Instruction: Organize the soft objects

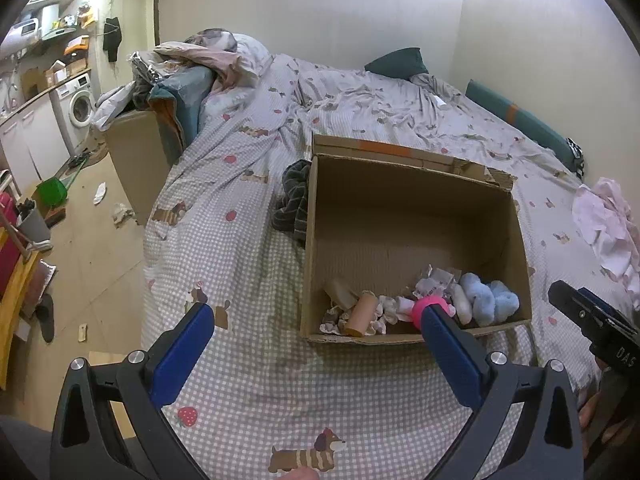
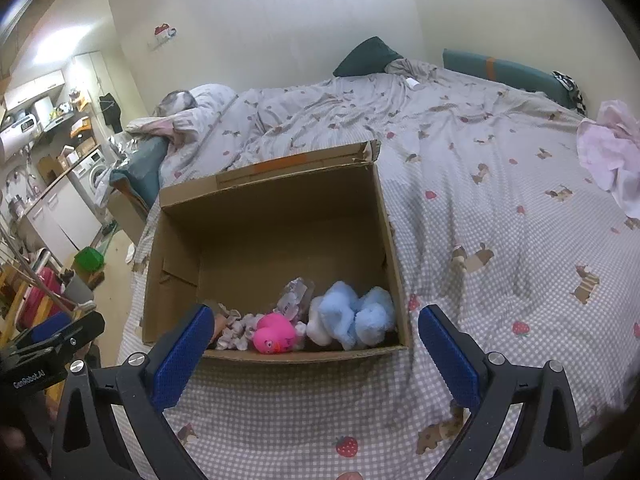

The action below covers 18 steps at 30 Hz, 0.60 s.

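Note:
An open cardboard box stands on the bed. Inside, at its near end, lie a pink rubber duck, a light-blue plush toy, crumpled wrappers and a cardboard tube. My left gripper is open and empty, just in front of the box. My right gripper is open and empty, above the box's near edge. A dark striped cloth lies against the box's left side. A pink cloth lies at the bed's right.
The bed has a grey checked sheet with dog and strawberry prints. Pillows and bunched bedding lie at the far end. The floor on the left holds a green dustpan, scraps and a washing machine.

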Motion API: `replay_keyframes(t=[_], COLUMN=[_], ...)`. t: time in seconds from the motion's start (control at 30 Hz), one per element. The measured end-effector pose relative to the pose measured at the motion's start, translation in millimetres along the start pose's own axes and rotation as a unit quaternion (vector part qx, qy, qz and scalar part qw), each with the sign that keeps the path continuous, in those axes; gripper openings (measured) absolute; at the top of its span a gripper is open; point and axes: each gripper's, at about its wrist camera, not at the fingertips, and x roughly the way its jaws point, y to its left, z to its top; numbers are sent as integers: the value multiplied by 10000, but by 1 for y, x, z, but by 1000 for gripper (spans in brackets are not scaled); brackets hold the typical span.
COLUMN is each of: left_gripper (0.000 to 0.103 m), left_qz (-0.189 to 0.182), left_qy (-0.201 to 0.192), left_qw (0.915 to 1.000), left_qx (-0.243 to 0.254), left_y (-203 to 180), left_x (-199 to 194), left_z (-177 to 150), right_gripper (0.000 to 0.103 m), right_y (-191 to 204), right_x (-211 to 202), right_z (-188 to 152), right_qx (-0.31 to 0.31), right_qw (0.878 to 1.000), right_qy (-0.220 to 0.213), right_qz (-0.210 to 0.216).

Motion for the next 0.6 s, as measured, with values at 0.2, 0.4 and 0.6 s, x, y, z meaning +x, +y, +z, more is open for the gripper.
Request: replay_keyframes(t=[0.2, 0.4, 0.6], left_gripper=[103, 103, 103], left_qz=[-38, -50, -80], left_qy=[10, 13, 39], left_qw=[10000, 10000, 9999], left_qx=[25, 58, 122], left_y=[-2, -3, -5], left_x=[1, 1, 2], left_z=[-1, -2, -4], right_gripper=[103, 103, 103], right_y=[2, 6, 8], right_x=[3, 4, 4], right_z=[-1, -5, -5], right_qx=[-53, -153, -206], right_qw=[10000, 9998, 9997], right_qy=[50, 92, 103], right_qz=[-28, -39, -45])
